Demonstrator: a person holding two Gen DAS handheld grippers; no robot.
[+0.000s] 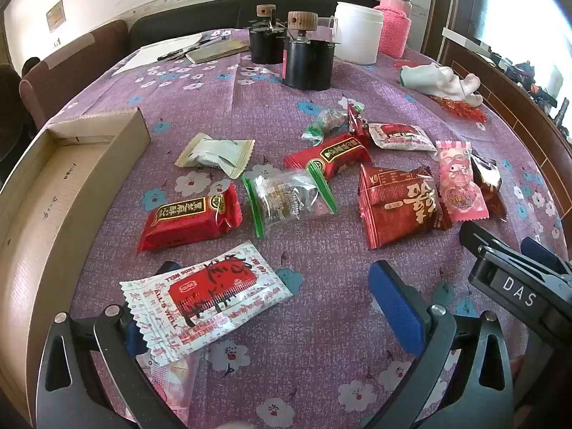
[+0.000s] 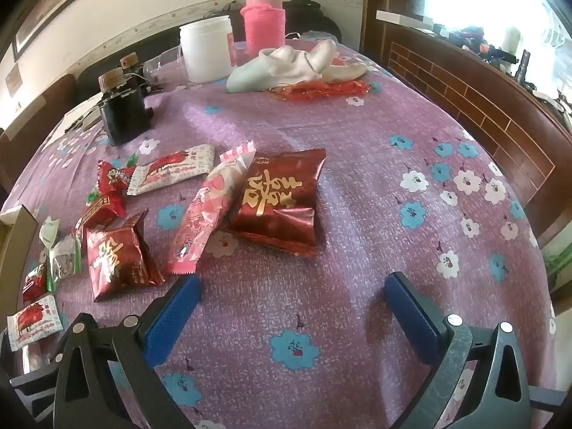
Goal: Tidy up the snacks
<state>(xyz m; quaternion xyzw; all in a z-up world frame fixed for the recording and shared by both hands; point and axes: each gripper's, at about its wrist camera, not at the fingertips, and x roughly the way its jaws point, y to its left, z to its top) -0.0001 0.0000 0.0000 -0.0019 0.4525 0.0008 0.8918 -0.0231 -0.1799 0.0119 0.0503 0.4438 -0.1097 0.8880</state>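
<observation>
Several snack packets lie scattered on a purple flowered tablecloth. My left gripper is open; a white and red packet lies between its fingers, over the left one. Beyond lie a red packet, a clear green-edged packet and a dark red foil bag. An open cardboard box stands at the left. My right gripper is open and empty, just short of a pink packet and a dark red foil bag. It also shows in the left wrist view.
Two black cans with wooden knobs, a white jar and a pink-sleeved flask stand at the far side. White cloth and red trim lie at the back right. A wooden headboard borders the right edge.
</observation>
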